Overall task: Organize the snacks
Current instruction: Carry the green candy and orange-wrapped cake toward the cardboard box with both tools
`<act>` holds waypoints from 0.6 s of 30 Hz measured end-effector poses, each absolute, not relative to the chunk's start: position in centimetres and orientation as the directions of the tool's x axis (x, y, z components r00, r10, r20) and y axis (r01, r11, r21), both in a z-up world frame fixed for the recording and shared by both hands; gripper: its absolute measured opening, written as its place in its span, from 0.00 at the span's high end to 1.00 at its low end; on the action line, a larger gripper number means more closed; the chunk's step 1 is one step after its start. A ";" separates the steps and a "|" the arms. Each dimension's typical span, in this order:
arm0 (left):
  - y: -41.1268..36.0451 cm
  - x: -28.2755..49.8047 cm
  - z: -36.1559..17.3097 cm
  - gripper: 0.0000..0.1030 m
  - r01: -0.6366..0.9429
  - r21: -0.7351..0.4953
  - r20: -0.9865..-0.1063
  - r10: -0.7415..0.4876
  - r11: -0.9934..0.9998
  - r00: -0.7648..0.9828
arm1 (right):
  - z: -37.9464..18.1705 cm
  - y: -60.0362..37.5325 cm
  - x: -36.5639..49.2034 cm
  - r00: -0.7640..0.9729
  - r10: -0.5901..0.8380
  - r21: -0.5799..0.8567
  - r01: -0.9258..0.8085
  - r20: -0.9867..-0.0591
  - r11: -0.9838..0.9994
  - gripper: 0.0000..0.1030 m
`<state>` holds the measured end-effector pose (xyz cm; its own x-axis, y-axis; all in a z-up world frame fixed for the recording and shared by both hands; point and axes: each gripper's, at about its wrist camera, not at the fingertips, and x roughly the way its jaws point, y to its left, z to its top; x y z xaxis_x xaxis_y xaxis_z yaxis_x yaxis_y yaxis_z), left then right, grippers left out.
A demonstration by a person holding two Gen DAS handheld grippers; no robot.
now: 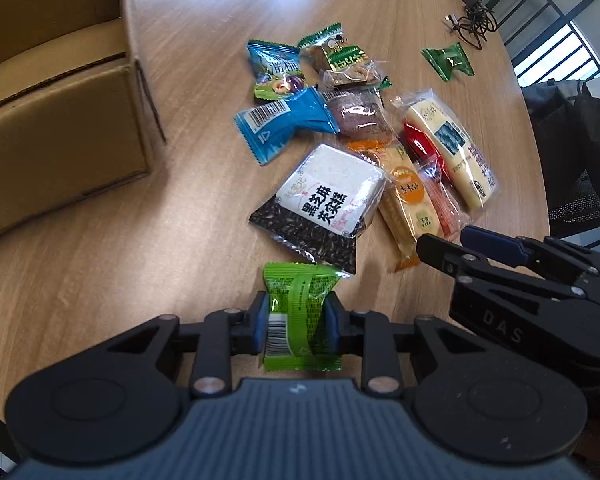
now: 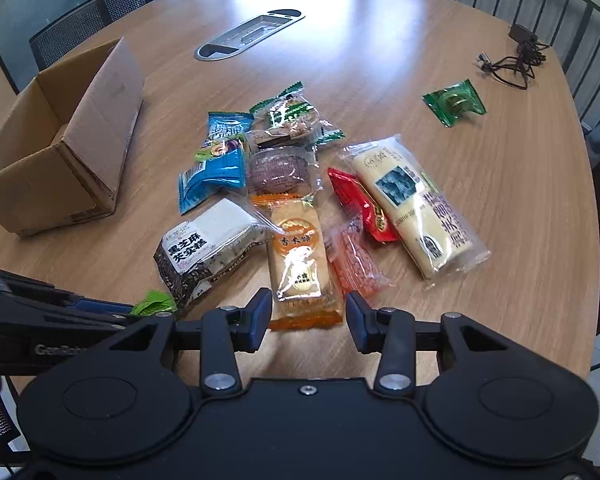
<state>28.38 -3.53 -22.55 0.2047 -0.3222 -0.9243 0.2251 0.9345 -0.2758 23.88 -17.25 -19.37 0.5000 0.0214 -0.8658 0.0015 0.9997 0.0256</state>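
Observation:
My left gripper (image 1: pixel 296 320) is shut on a light green snack packet (image 1: pixel 300 312), held just above the table; its corner also shows in the right wrist view (image 2: pixel 154 303). My right gripper (image 2: pixel 306 316) is open and empty, its fingers either side of the near end of an orange rice-cracker pack (image 2: pixel 300 256). A pile of snacks lies ahead: a black sesame cake pack (image 1: pixel 320 204), a blue packet (image 1: pixel 284 120), a long pale pack (image 2: pixel 416 204), a red packet (image 2: pixel 360 204). An open cardboard box (image 1: pixel 56 92) stands to the left.
A dark green packet (image 2: pixel 454 101) lies apart at the far right. A black cable and charger (image 2: pixel 516 64) lie near the far right edge. A metal cable port (image 2: pixel 248 36) sits in the table (image 2: pixel 380 40) centre. Chairs ring the table.

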 end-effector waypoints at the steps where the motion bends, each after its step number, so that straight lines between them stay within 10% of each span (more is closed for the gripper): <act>1: -3.4 28.4 -22.4 0.73 0.224 -0.270 -0.925 -0.316 0.937 0.209 | -19.5 -17.2 24.0 0.498 0.022 0.026 0.002 -0.867 1.000 0.60; 18: -1.6 26.1 -20.7 0.73 0.132 -0.202 -0.924 -0.234 0.970 0.303 | -21.8 -16.8 25.6 0.499 0.029 -0.004 -0.064 -0.866 0.998 0.53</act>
<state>26.11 -1.59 -20.71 0.3033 -0.2339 -0.9237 0.1324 0.9704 -0.2022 25.59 -16.85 -21.77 0.4991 0.0289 -0.8661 -0.0645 0.9979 -0.0038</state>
